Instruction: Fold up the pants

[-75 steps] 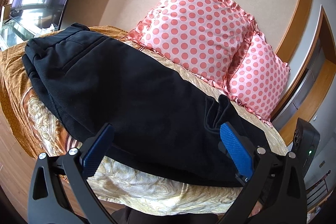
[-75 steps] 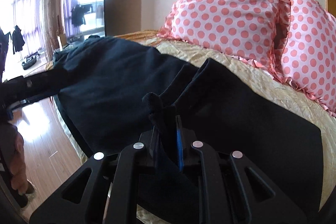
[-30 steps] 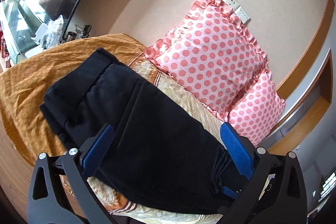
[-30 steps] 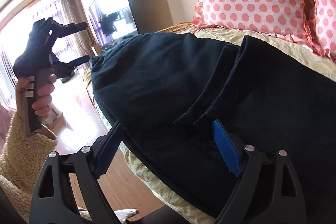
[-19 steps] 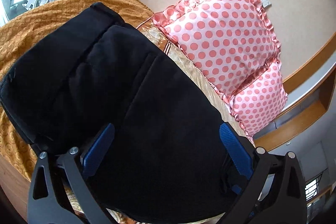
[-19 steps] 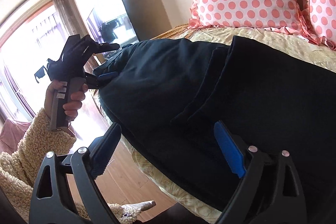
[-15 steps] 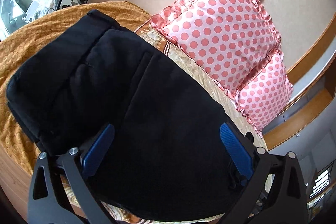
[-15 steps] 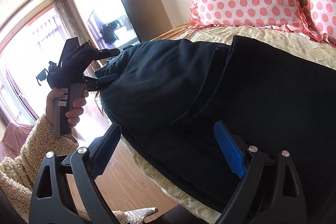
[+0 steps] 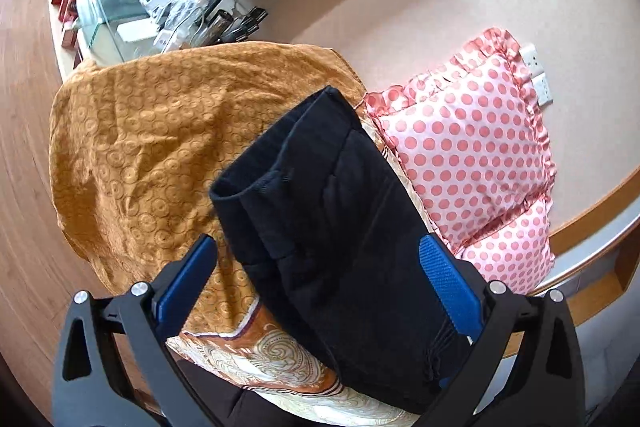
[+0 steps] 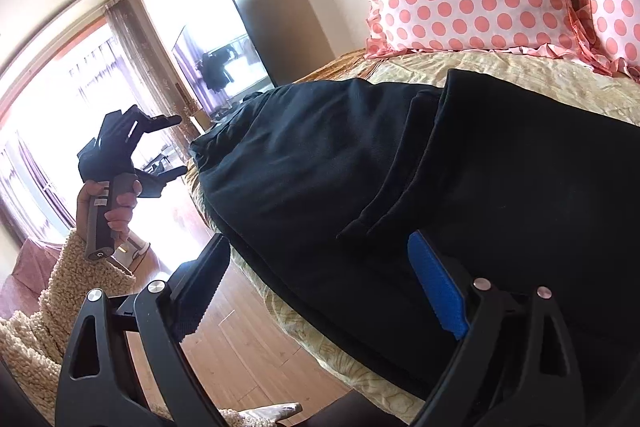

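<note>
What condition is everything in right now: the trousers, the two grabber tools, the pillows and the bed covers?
Black pants: folded over, lying flat on the bed, held by nothing.
Left gripper: open, empty, above the pants.
Right gripper: open, empty, at the bed's edge.
Polka-dot pillows: propped against the wall.
Orange blanket: spread out, wrinkled, under the pants' end.

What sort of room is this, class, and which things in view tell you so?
Most likely a bedroom: two polka-dot pillows lean against the wall at the head of a bed, pants lie on its cover, and a television stands nearby.
</note>
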Demonstrator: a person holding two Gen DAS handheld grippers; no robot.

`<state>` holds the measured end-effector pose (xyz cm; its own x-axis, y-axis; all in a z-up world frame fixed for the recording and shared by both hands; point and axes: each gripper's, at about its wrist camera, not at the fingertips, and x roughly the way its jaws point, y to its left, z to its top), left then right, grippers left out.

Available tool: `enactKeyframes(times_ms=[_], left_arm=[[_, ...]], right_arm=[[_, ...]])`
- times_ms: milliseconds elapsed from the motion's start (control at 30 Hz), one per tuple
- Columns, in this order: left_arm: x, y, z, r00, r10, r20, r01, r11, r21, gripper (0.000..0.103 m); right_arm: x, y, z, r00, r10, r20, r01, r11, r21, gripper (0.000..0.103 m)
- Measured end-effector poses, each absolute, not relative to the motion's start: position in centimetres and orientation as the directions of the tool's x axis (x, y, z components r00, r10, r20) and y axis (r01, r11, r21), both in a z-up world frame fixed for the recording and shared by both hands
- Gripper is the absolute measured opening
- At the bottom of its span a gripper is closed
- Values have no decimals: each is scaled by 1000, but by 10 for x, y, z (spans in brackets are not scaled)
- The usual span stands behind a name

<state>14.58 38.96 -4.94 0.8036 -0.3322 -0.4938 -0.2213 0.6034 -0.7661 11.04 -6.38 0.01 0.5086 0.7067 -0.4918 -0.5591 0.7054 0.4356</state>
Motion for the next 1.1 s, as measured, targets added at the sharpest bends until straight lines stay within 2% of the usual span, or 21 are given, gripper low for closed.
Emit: enactKeyframes(times_ms=[100,433,600,767,867,933,967,1000,1100], left_arm=[[152,395,-59,807,-349,-476,-224,565,-794,101],[169,380,-58,803,-337,-491,-228,587,-777,101],[161,368,-38,848,-321,-421,-134,639,-757,101],[171,362,-47,821,-259,-508,-211,689,-693,98],[171,360,-50,812,-216,-543,-251,710,-658,80],[170,361,-51,806,-187,-562,-279,717,-639,64],[169,363,-51,802,-177,-570,-294,714,-635,60],[168,364,-52,796,-165,-582,-311,712,-629,49],[165,365,-54,784,-134,-606,-339,725,-599,38]], right_arm=[[110,-65,0,511,704,-492,-556,708,435,92],[111,-72,-4,522,696,-493,-538,717,444,92],[111,-73,-9,521,697,-493,-533,716,451,93],[111,-73,-9,523,700,-486,-535,713,452,93],[111,-74,-9,525,699,-486,-535,715,450,93],[111,-74,-10,525,699,-486,-535,715,450,93],[111,-74,-10,526,698,-485,-535,715,450,93],[111,-74,-10,528,698,-484,-535,716,449,93],[110,-74,-11,528,701,-479,-535,713,453,93]])
